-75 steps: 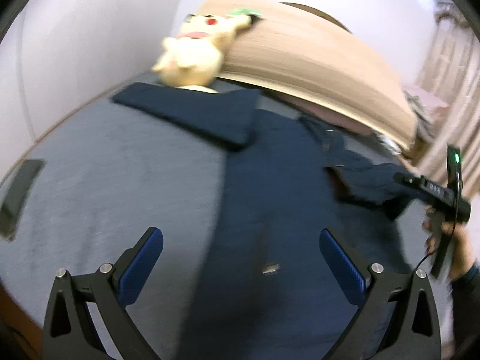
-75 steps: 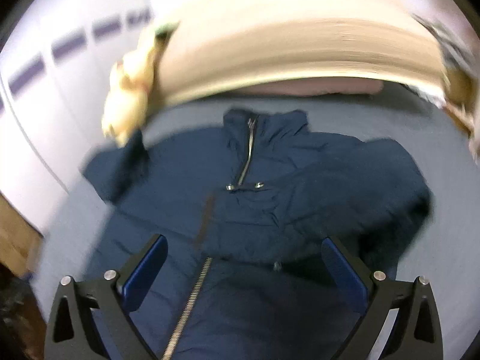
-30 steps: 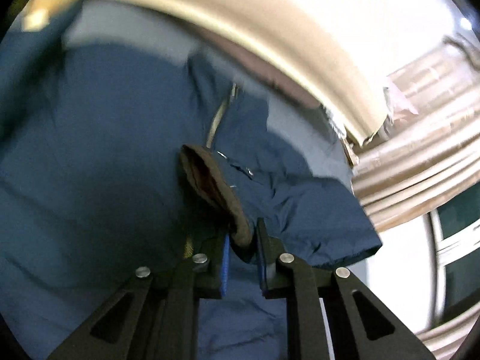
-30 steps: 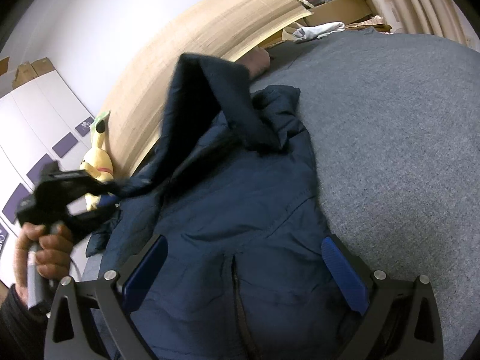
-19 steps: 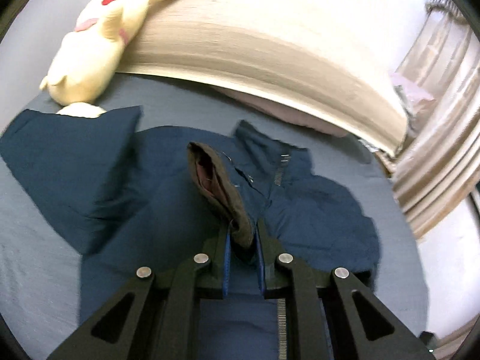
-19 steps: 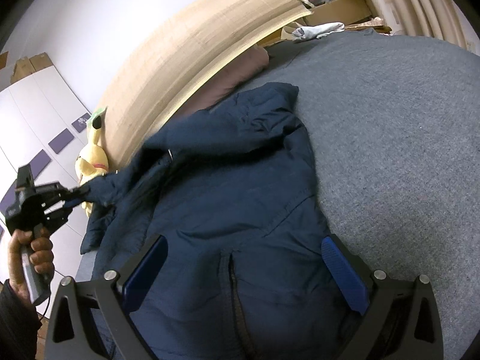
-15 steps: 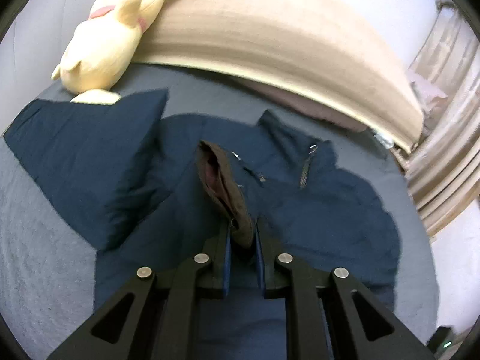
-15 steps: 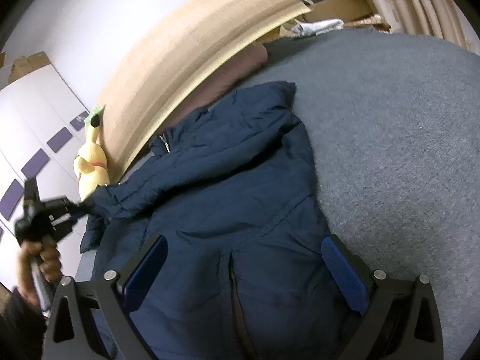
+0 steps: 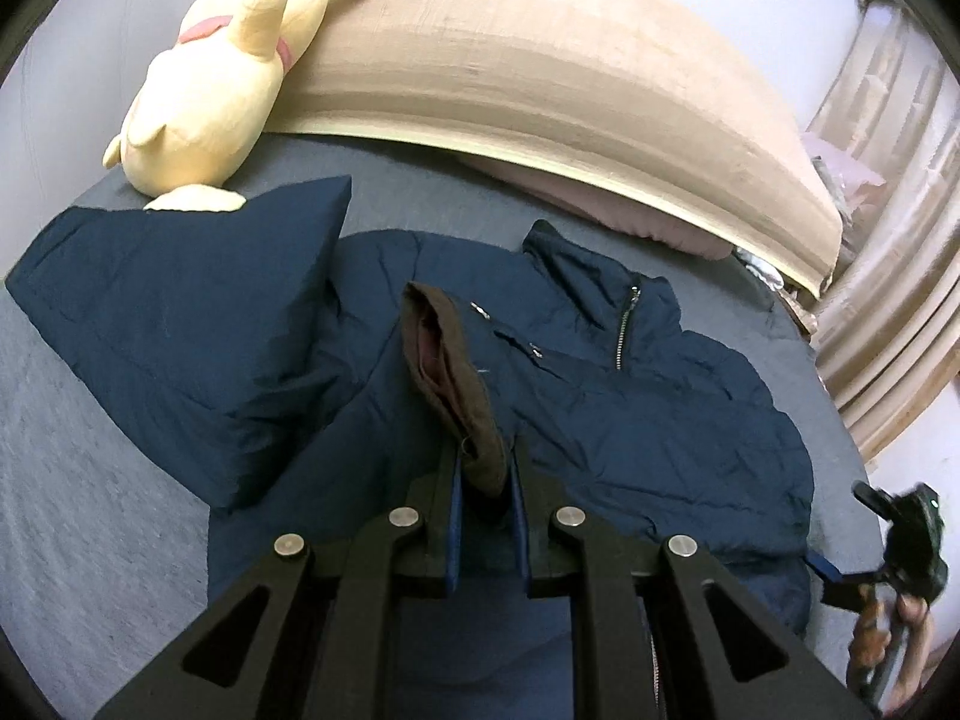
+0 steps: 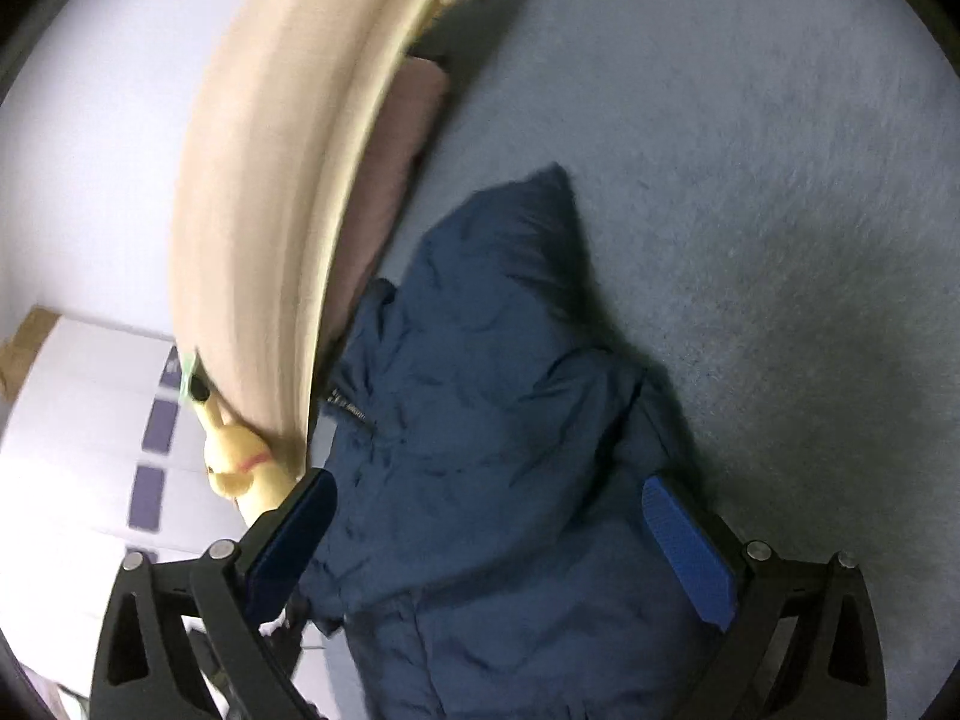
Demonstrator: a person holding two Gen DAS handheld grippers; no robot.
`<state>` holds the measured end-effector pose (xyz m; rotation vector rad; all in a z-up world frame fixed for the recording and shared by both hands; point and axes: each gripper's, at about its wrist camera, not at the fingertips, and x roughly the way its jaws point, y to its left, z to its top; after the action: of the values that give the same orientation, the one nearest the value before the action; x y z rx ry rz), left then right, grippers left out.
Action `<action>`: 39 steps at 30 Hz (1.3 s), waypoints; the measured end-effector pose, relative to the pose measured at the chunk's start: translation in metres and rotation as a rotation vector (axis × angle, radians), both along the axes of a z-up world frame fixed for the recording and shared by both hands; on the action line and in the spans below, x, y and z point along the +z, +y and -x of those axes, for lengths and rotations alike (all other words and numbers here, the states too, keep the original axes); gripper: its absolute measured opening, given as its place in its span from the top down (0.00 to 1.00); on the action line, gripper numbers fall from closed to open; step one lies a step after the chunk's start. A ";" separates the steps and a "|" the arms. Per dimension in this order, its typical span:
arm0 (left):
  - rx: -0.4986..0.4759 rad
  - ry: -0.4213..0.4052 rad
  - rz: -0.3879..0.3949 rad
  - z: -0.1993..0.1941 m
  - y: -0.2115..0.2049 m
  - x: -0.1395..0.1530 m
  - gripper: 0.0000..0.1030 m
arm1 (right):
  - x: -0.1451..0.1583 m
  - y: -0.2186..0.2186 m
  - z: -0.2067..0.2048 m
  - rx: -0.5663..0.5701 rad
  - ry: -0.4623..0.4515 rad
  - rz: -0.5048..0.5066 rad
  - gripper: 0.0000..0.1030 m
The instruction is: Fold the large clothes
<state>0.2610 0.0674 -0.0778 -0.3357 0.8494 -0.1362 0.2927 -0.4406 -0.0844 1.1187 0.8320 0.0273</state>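
Left gripper (image 9: 485,483) around ribbed brown cuff (image 9: 450,378) (puffy jacket (image 9: 630,420))

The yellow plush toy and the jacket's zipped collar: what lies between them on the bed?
In the left wrist view, between the plush toy and the collar lies the jacket's spread sleeve, its corner touching the toy.

The left gripper (image 9: 485,474) has its 2 jaws drawn close together, pinching a brown cuff (image 9: 450,372) between the blue pads; it points forward and slightly downward. The right gripper (image 10: 489,534) has its 2 fingers spread wide, blue pads facing each other with nothing between them touching either pad, and its view is rolled to one side. In the left wrist view it shows at the far right edge, gripped by the person's right hand (image 9: 894,630).
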 end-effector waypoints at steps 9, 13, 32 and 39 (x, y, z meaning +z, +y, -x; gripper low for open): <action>0.010 0.016 -0.019 0.004 0.004 -0.018 0.86 | -0.015 0.003 -0.021 0.004 0.065 -0.024 0.54; 0.021 0.033 -0.014 0.003 0.008 -0.027 0.86 | 0.000 0.004 -0.015 -0.019 0.060 0.140 0.86; 0.031 0.088 -0.023 -0.001 0.009 -0.068 0.84 | 0.049 -0.009 -0.028 0.115 -0.017 0.376 0.25; 0.035 0.074 -0.014 0.003 0.011 -0.071 0.83 | 0.014 -0.019 -0.081 0.106 0.102 0.445 0.27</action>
<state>0.2584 0.0787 -0.1493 -0.3442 0.9164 -0.0857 0.3735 -0.4601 -0.0706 0.6614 0.9325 -0.1225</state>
